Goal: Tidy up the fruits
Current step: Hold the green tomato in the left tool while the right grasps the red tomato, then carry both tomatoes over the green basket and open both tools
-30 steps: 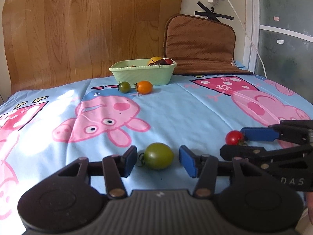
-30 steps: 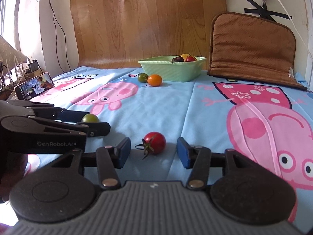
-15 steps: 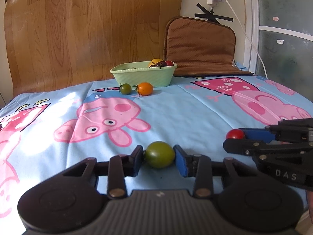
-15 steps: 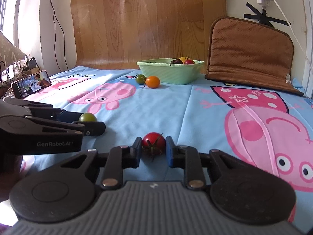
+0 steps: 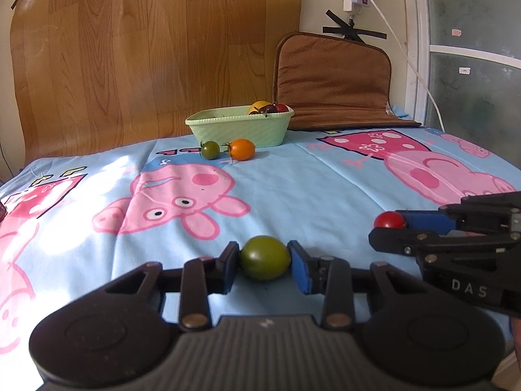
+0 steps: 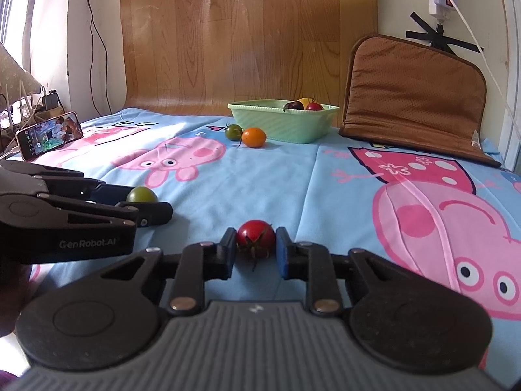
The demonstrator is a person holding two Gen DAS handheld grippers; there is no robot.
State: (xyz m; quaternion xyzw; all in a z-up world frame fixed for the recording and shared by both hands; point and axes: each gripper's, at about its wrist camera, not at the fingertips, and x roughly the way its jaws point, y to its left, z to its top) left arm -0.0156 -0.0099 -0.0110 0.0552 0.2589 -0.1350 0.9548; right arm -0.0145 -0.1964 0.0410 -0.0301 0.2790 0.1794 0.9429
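My left gripper (image 5: 264, 262) is shut on a green tomato (image 5: 265, 257) low over the pig-print cloth; from the right wrist view the same green tomato (image 6: 141, 195) shows between its fingers. A red tomato (image 6: 255, 238), stem toward the camera, is pinched between the pads of my right gripper (image 6: 255, 251); in the left wrist view that red tomato (image 5: 389, 220) peeks out at the right gripper's tips. Far back stands a pale green basket (image 5: 239, 130) (image 6: 283, 123) holding several small fruits. Just in front of it lie a small green tomato (image 5: 210, 150) (image 6: 233, 131) and an orange tomato (image 5: 242, 149) (image 6: 254, 137).
A brown cushion (image 5: 335, 81) (image 6: 413, 97) leans against the wall behind the basket. A wooden panel (image 5: 146, 49) backs the bed. A phone (image 6: 49, 133) is propped at the cloth's left edge. White cables (image 5: 390, 16) hang from a wall socket.
Both grippers went from wide open around their tomatoes to closed on them: the left on the green one, the right on the red one. Neither hand shifted much.
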